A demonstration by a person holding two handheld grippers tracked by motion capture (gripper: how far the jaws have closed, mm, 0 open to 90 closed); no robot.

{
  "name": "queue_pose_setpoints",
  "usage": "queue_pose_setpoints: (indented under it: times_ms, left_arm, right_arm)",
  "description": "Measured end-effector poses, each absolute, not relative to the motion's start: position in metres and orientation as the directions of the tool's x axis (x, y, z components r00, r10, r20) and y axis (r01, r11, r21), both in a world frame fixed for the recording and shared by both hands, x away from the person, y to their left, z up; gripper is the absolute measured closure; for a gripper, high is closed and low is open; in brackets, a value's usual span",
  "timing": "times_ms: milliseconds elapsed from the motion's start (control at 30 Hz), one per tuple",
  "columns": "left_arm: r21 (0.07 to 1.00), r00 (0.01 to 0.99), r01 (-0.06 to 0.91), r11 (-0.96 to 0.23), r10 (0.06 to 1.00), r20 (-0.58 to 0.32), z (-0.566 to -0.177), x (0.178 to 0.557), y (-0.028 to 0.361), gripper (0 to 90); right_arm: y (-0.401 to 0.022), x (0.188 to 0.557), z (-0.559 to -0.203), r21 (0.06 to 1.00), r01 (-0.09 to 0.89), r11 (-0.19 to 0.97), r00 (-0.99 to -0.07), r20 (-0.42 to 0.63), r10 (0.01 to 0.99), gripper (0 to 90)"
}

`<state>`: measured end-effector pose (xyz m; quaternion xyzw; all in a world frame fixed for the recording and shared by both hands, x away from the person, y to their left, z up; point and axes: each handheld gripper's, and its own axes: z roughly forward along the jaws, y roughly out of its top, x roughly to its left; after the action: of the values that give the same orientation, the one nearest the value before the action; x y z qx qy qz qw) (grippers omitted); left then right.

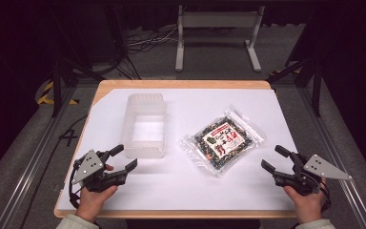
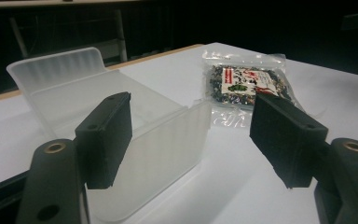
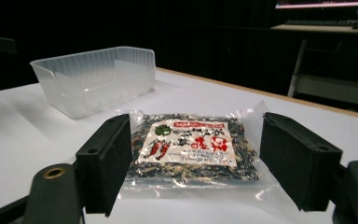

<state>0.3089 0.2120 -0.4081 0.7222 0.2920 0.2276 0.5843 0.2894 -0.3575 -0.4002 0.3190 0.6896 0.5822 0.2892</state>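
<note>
A clear packet of dark dried food (image 1: pixel 222 140) is laid flat on the white table sheet (image 1: pixel 171 183), just right of an empty translucent tub (image 1: pixel 144 125). The left gripper (image 1: pixel 120 157) is held near the tub's near corner, jaws apart and empty. The right gripper (image 1: pixel 274 159) is kept wide open, nothing gripped, with bare sheet between it and the packet

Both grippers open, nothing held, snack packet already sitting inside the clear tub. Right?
Not quite. The snack packet lies flat on the white table beside the clear tub, which is empty; the high view shows it. The left gripper and right gripper are open, nothing held.
</note>
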Motion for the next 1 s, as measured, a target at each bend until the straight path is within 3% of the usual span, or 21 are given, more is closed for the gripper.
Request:
queue_pose_setpoints:
  times_ms: [600,933,1000]
  left_arm:
    - [0.979,0.72,0.155,-0.133,0.694,-0.02,-0.408,0.31,0.214,30.2]
    - [0.978,0.707,0.162,-0.134,0.707,-0.02,-0.409,0.312,0.216,30.2]
    - [0.978,0.703,0.162,-0.133,0.711,-0.02,-0.409,0.313,0.217,30.2]
  right_arm:
    - [-0.355,0.291,-0.399,0.992,0.061,0.109,-0.638,-0.045,0.769,25.4]
    - [-0.359,0.317,-0.384,0.982,0.154,0.106,-0.608,0.01,0.794,27.0]
    - [-0.36,0.333,-0.379,0.963,0.237,0.128,-0.588,0.037,0.808,26.1]
